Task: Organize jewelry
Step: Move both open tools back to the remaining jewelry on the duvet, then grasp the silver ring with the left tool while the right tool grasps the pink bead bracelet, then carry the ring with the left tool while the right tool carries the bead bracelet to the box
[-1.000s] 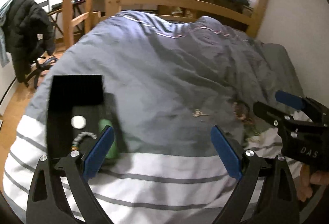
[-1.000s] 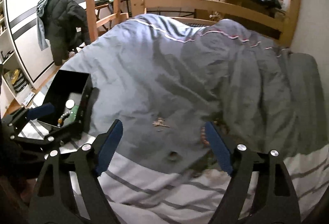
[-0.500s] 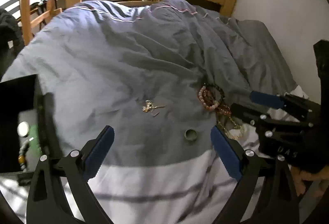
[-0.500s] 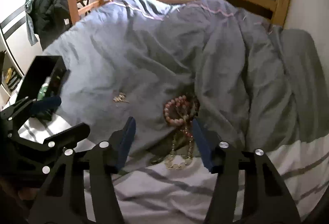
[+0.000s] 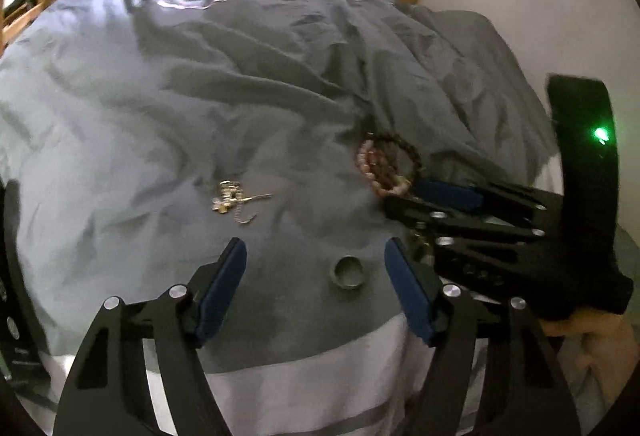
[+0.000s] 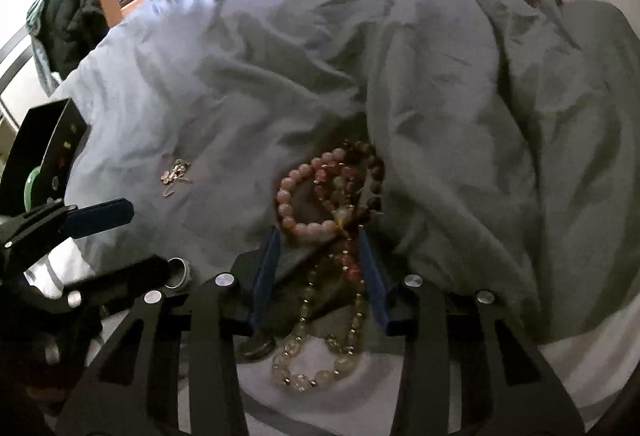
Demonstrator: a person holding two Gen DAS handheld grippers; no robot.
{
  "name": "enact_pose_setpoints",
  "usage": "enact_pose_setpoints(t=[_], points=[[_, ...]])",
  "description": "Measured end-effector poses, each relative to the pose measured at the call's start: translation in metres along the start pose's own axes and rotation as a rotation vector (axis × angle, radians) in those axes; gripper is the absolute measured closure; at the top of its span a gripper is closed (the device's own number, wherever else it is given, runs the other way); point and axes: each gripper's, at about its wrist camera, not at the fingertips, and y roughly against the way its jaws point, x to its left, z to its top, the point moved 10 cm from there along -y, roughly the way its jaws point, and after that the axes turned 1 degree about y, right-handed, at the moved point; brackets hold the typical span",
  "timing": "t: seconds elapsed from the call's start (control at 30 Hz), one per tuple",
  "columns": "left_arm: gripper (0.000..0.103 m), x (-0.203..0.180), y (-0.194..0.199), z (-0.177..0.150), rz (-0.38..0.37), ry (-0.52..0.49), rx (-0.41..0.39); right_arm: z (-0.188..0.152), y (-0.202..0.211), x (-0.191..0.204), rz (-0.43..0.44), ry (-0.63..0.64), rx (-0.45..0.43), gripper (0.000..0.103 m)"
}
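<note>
Tongs first, from my left wrist camera: my left gripper [image 5: 316, 256] tilts steeply down at the grey duvet [image 5: 200, 96], its blue pads still well apart but closing, with nothing pinched. A small metal ring [image 5: 349, 272] lies flat on the cloth between the fingertips, nearer the right-hand pad and touching neither. Beyond the tips, up and to the left, a little tangled gold chain [image 5: 232, 198] rests on the duvet. To the right my right gripper [image 5: 400, 196] reaches in from the edge, its tips at the near side of a pile of beaded bracelets [image 5: 384, 164]; part of my right hand [image 5: 592, 336] shows behind it.

Right wrist camera next: my right gripper [image 6: 320, 244] also angles down, its jaws narrow and closing around the pile. A pink bead bracelet [image 6: 304, 196] lies just ahead of the fingertips, a dark brown one [image 6: 372, 172] beside it against a fold, and a clear bead strand [image 6: 320, 356] runs back between the two fingers. I cannot tell whether the pads are pressing on the beads. At the left my left gripper [image 6: 132, 244] straddles the ring [image 6: 178, 272], and the black jewelry box [image 6: 48, 148] stands at the far left edge, well apart from the pile.
</note>
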Motion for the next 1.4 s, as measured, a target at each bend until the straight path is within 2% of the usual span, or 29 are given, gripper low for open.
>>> enact_pose_setpoints(t=[0.13,0.17,0.2,0.27,0.33,0.37,0.4,0.43,0.8,0.93,1.17,1.4], points=[[0.036,-0.004,-0.009,-0.008,-0.01,-0.014,0.027,0.005,0.002,0.004,-0.005,0.028,-0.031,0.062],[0.042,-0.003,-0.012,-0.01,-0.016,-0.009,0.039,0.005,-0.001,0.004,-0.003,0.028,-0.022,0.062],[0.055,-0.002,-0.016,-0.012,-0.019,-0.005,0.055,0.005,-0.004,0.003,-0.007,0.028,-0.016,0.062],[0.063,0.0,-0.02,-0.015,-0.014,0.0,0.068,0.004,-0.011,0.004,-0.01,0.033,0.005,0.064],[0.081,-0.003,-0.02,-0.015,-0.028,-0.003,0.069,0.002,-0.015,0.004,-0.013,0.036,0.019,0.076],[0.082,-0.003,-0.019,-0.015,-0.028,-0.007,0.07,0.002,-0.015,0.003,-0.015,0.035,0.018,0.081],[0.082,-0.004,-0.019,-0.016,-0.024,-0.012,0.07,0.002,-0.014,0.003,-0.01,0.032,0.018,0.093],[0.084,-0.005,-0.02,-0.016,-0.02,-0.018,0.069,0.002,-0.013,0.003,-0.008,0.025,0.015,0.094],[0.084,-0.004,-0.004,-0.006,-0.004,-0.028,0.019,0.022,0.019,0.0,0.077,-0.055,-0.103,0.094],[0.084,-0.003,0.002,-0.001,-0.007,-0.015,0.003,0.026,0.026,0.002,0.16,-0.113,-0.137,0.094],[0.084,-0.001,0.01,0.002,-0.001,-0.01,-0.013,0.038,0.052,0.007,0.183,-0.115,-0.219,0.094],[0.084,-0.001,0.022,0.006,0.001,-0.003,-0.038,0.045,0.072,0.009,0.185,-0.105,-0.26,0.094]])
